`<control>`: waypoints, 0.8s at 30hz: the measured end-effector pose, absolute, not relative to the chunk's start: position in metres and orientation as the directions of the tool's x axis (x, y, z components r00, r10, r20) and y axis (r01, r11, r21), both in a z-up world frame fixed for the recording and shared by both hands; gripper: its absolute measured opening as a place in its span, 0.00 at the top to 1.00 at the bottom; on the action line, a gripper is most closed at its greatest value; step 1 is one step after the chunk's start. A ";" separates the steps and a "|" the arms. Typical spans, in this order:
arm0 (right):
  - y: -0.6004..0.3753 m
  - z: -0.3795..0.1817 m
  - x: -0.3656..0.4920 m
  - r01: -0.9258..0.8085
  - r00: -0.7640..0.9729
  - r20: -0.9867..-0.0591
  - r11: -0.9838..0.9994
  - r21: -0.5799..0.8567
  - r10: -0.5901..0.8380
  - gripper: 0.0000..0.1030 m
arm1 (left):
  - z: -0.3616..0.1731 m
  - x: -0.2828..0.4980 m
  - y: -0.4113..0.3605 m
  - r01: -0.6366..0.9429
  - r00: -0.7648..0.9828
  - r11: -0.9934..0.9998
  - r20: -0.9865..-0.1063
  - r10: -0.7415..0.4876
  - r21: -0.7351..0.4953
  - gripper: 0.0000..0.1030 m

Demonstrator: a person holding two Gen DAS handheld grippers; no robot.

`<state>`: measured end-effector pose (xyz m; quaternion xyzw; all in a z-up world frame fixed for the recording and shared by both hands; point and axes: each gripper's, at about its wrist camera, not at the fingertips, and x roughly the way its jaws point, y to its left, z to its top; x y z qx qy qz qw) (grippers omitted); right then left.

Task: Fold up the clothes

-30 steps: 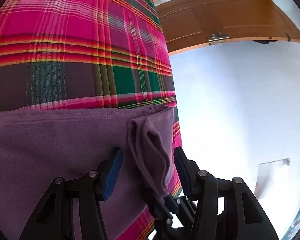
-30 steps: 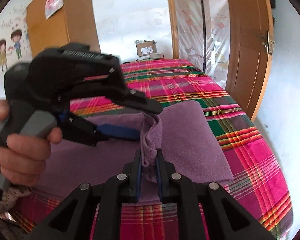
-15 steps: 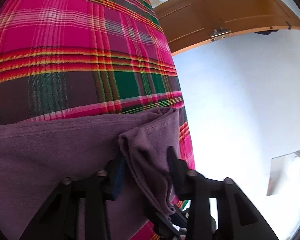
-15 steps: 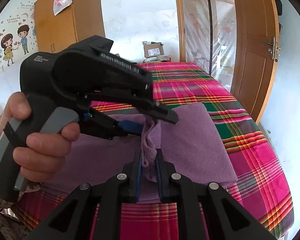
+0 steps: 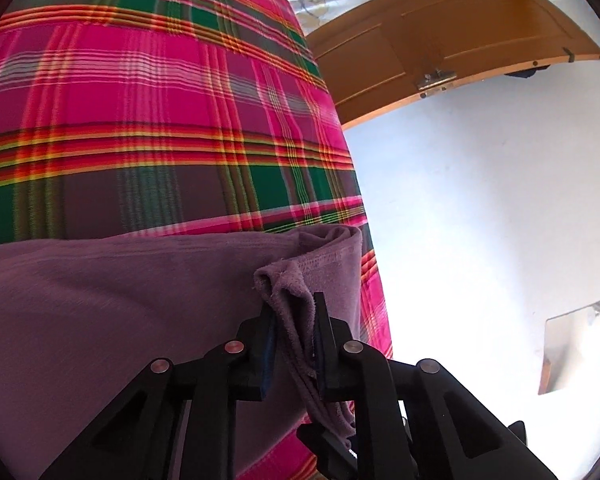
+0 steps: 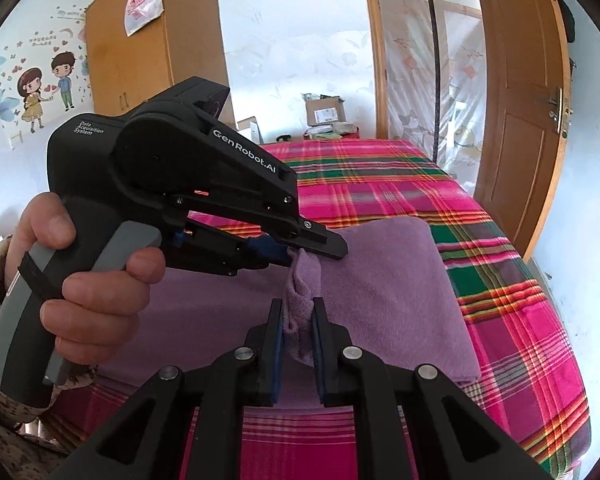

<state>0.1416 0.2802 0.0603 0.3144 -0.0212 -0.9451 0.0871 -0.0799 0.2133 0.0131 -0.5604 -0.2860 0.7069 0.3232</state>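
Pinching the same bunched corner of the purple garment [image 6: 380,300] from two sides, you have the right gripper [image 6: 296,336] at lower centre of its view closed on the fold and the left gripper [image 5: 294,332] likewise clamped on it, seemingly so the corner lifts as one layer. Most of the cloth lies flat on the plaid bedspread [image 6: 520,300], mid-frame, with the raised fold standing above it

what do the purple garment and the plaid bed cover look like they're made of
Purple garment: likely fleece or brushed knit, matte with a fuzzy nap and soft, thick folds. Plaid bed cover: seemingly thin woven cotton, flat and smooth, stripes running through the weave.
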 end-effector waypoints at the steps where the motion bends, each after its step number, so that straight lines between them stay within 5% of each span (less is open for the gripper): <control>1: 0.279 0.061 0.141 0.157 -0.789 -0.587 -0.983 0.095 -0.182 0.88 | 0.015 -0.078 0.207 -0.136 -0.170 -0.626 -0.604 0.779 -0.768 0.86; 24: 0.212 0.046 0.145 0.266 -0.727 -0.615 -0.951 0.160 -0.307 0.88 | 0.006 -0.053 0.124 -0.073 -0.274 -0.732 -0.692 0.668 -0.678 0.86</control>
